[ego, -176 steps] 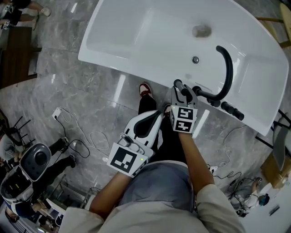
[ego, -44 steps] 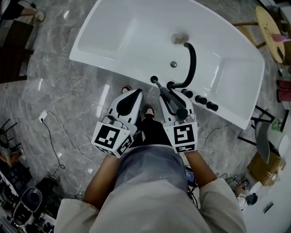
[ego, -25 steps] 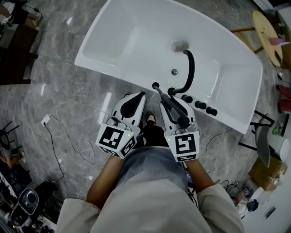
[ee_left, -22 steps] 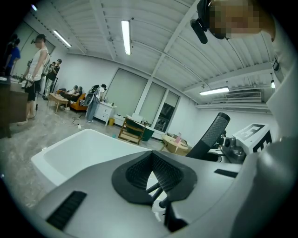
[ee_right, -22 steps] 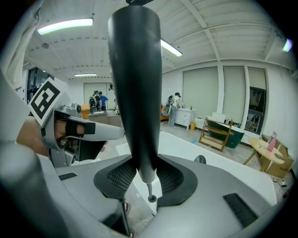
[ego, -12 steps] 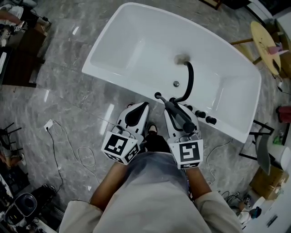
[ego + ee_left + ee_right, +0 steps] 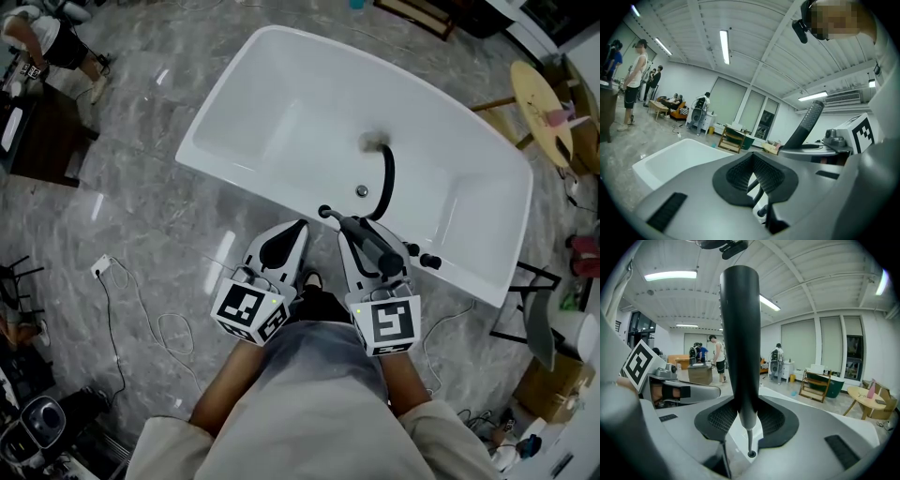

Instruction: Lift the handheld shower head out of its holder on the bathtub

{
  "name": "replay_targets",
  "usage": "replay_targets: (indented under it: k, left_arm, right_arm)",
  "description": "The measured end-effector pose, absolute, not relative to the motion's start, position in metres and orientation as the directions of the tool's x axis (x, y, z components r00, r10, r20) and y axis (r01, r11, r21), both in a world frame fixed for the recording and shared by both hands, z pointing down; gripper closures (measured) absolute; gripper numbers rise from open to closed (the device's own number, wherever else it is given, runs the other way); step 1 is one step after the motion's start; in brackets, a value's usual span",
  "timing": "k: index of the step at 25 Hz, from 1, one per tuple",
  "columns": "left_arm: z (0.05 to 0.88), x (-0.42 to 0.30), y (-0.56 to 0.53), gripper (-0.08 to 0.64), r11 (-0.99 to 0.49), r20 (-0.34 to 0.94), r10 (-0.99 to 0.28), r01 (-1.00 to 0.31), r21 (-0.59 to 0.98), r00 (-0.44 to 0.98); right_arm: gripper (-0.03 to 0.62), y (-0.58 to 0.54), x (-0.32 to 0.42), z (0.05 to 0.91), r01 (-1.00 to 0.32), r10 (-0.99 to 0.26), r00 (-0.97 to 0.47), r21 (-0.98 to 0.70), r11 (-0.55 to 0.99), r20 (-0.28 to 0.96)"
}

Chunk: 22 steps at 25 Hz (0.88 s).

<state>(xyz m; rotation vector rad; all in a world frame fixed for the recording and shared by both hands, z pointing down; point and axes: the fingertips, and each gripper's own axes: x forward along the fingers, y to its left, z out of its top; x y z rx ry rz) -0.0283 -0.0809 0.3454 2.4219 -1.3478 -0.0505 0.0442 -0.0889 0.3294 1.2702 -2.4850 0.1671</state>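
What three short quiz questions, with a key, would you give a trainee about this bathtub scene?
1. True or false: the bathtub is full of water.
2. The curved spout that arches over the bathtub's inside is: A white, B black, C golden.
3. Fill in: the shower head is clamped in the ____ gripper.

Key: 1 false, the inside is bare and the drain shows. 2 B. 3 right: the right gripper is shut on the black handle.
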Motion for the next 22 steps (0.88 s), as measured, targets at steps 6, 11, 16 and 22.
replay_targets:
  k: [6,11,16,22]
  left_arm:
    - [0.336,-0.030,-0.083,0.555,-0.477,0.129,-0.833,-0.816,0.328,0.539]
    - [0.330,-0.030,-0.080,0.555,-0.477,0.121,-0.836,-0.817,0.324,0.535]
    - [0.327,-0.029,-0.081,0.555,-0.477,0.115,-0.838,-0.818,0.321,0.533]
    - [0.323,-0.027,-0.079,0.555,-0.479,0.104,-0.840,-0.817,0.320,0.533]
  right_arm:
    - [0.448,-0.088,0.050,0.325,-0.816,-0.777,-0.530,0.044,0.576,0.339]
    - [0.448,-0.085,0.050,0.322,-0.819,-0.781,-0.531,0.037,0.573,0.330]
    - [0.448,-0.082,0.048,0.322,-0.812,-0.773,-0.537,0.042,0.583,0.338]
    - [0.448,-0.078,0.049,0.324,-0.811,-0.772,-0.536,0.044,0.583,0.341]
